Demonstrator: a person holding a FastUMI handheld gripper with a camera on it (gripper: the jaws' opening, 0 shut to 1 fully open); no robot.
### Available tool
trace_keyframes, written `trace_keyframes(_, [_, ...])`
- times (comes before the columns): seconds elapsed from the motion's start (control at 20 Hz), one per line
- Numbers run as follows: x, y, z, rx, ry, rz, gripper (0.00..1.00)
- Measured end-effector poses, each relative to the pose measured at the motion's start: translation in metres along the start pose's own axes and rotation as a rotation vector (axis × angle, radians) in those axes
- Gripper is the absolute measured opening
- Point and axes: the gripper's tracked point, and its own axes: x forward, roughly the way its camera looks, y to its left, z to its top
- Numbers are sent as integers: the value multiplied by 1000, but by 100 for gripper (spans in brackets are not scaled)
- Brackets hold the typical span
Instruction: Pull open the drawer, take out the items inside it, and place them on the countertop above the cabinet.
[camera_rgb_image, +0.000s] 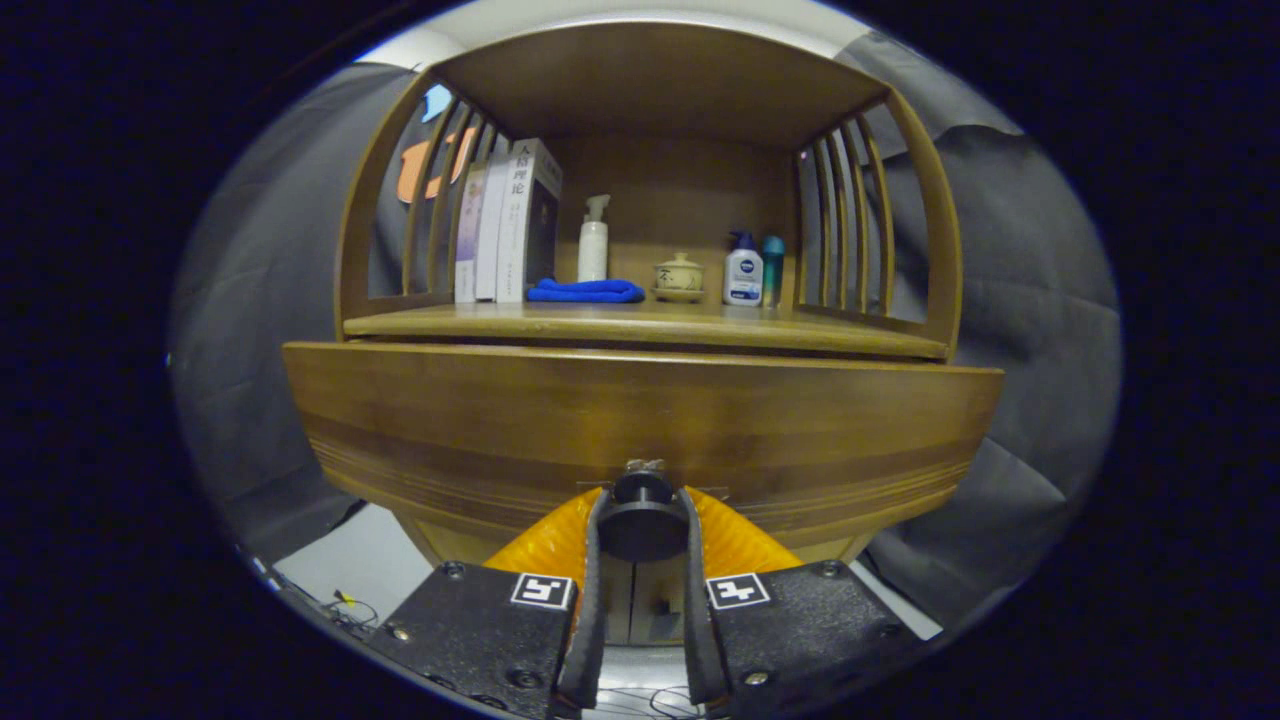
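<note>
A wooden cabinet fills the space ahead of me. Its drawer front (640, 420) stands very close and looks pulled out a little from under the countertop (640, 325). My gripper (642, 515) is shut on the drawer's round dark knob (641, 520), one finger pressing each side of it. The inside of the drawer is hidden behind its front panel.
On the countertop stand a few upright books (505, 225), a folded blue cloth (586, 291), a white pump bottle (593, 240), a small lidded pot (679, 276), a lotion bottle (743, 270) and a teal bottle (773, 262). Slatted side rails (845, 215) flank them.
</note>
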Motion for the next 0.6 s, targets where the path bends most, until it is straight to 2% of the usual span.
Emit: trace_keyframes(0.6, [-63,-4,-20,3,1,15,36])
